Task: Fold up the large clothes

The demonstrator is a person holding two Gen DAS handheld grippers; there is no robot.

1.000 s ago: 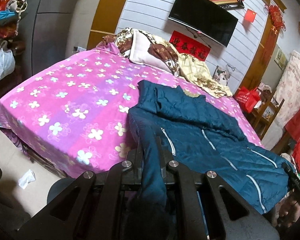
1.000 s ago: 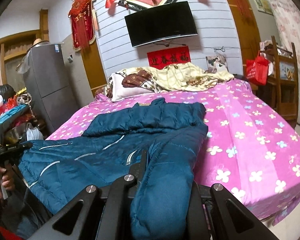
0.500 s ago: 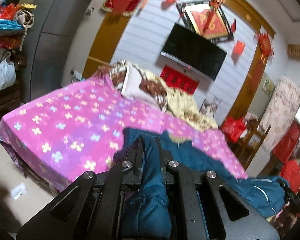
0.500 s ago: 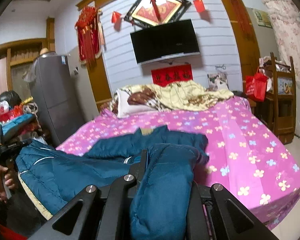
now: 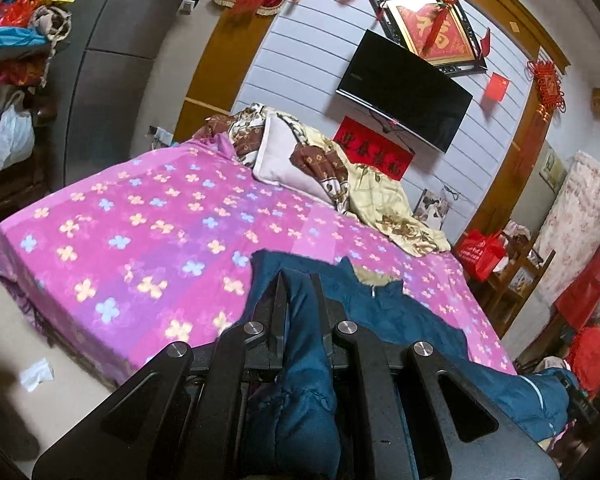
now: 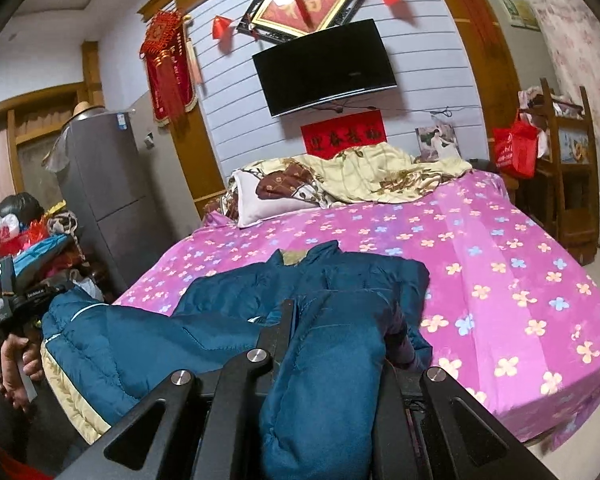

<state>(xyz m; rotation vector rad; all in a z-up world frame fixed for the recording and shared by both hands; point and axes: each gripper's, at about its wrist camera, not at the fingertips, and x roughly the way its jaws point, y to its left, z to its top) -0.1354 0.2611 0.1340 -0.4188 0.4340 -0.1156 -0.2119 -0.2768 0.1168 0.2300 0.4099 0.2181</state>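
A teal quilted jacket [image 5: 396,320] stretches across the near edge of a bed with a pink flowered sheet [image 5: 160,240]. My left gripper [image 5: 299,296] is shut on one bunched end of it, and padded fabric fills the gap between the fingers. In the right wrist view my right gripper [image 6: 336,320] is shut on the other end, whose cloth hides the right finger. The jacket [image 6: 148,344] hangs raised between the two grippers, pale lining showing below. Its collar end still rests on the sheet [image 6: 500,260]. A hand [image 6: 16,360] holds the left gripper at that view's left edge.
A pillow and yellow quilt [image 5: 340,176] are heaped at the bed's head under a wall TV [image 5: 404,88]. A grey fridge [image 6: 100,184] and piled clutter [image 5: 12,60] stand on one side, a wooden shelf with a red bag [image 6: 516,152] on the other. A paper scrap [image 5: 36,374] lies on the floor.
Both grippers have risen with the jacket's ends in them. Its near part has lifted off the bed, and much less of it lies spread on the sheet.
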